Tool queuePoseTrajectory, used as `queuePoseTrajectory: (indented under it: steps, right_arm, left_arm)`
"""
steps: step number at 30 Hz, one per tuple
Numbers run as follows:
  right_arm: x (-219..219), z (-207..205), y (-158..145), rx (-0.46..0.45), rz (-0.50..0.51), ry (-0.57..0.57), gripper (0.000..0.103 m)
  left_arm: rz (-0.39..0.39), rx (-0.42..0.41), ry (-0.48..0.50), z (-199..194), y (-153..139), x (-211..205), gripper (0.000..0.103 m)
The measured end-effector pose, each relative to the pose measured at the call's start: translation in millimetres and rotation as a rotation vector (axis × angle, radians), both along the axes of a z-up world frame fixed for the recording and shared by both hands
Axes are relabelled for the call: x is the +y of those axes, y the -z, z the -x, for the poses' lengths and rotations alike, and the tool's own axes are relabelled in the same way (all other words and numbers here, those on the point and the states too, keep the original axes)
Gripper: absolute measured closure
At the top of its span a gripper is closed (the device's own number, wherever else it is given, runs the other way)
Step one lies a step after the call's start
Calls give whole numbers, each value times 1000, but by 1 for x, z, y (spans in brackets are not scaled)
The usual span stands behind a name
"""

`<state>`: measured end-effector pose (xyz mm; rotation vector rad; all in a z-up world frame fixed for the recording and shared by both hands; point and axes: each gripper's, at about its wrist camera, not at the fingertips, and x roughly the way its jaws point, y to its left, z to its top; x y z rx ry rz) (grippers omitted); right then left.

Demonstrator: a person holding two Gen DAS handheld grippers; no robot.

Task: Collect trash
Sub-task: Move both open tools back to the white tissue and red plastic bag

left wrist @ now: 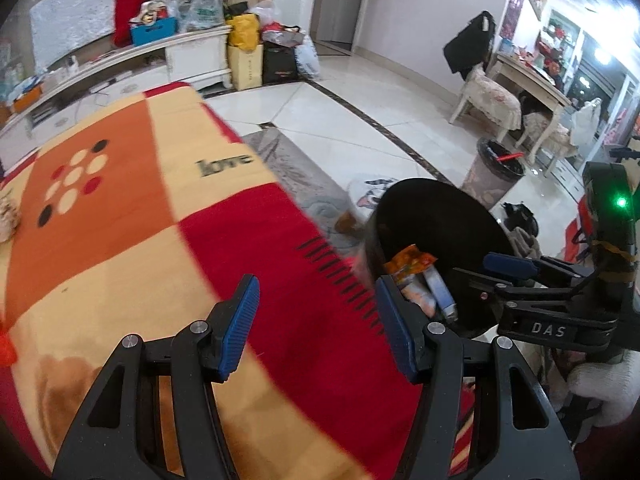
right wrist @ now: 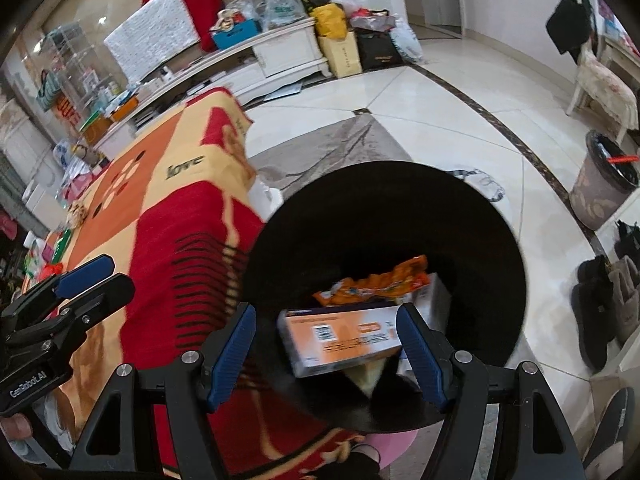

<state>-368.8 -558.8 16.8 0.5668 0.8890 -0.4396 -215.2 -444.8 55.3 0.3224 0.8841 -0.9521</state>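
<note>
Right gripper (right wrist: 326, 354) hovers over the black bin (right wrist: 500, 248), fingers apart around the orange-and-white box (right wrist: 340, 340) without clearly pinching it; trash lies inside; left gripper (left wrist: 316, 330) gapes empty above the blanketed worktop (left wrist: 120, 220); next, I'd judge, seek more litter.

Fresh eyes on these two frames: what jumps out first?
The red, orange and cream checked blanket with "love" on it, filling the left of both views. Next, the black bin beside the blanket's edge, holding an orange snack wrapper and an orange-and-white box that shows between the right gripper's open jaws. The left gripper is open over the blanket.
</note>
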Motion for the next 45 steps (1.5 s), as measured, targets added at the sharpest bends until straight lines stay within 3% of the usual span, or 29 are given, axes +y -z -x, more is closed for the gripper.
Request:
queuePoseTrajectory:
  steps: [31, 45]
  right_arm:
    - [152, -110, -18, -31, 19, -339, 32]
    - [209, -146, -12, -8, -4, -465, 32]
  left_arm:
    - [-7, 2, -360, -48, -5, 181, 44]
    - [-31, 13, -525, -60, -2, 274, 44]
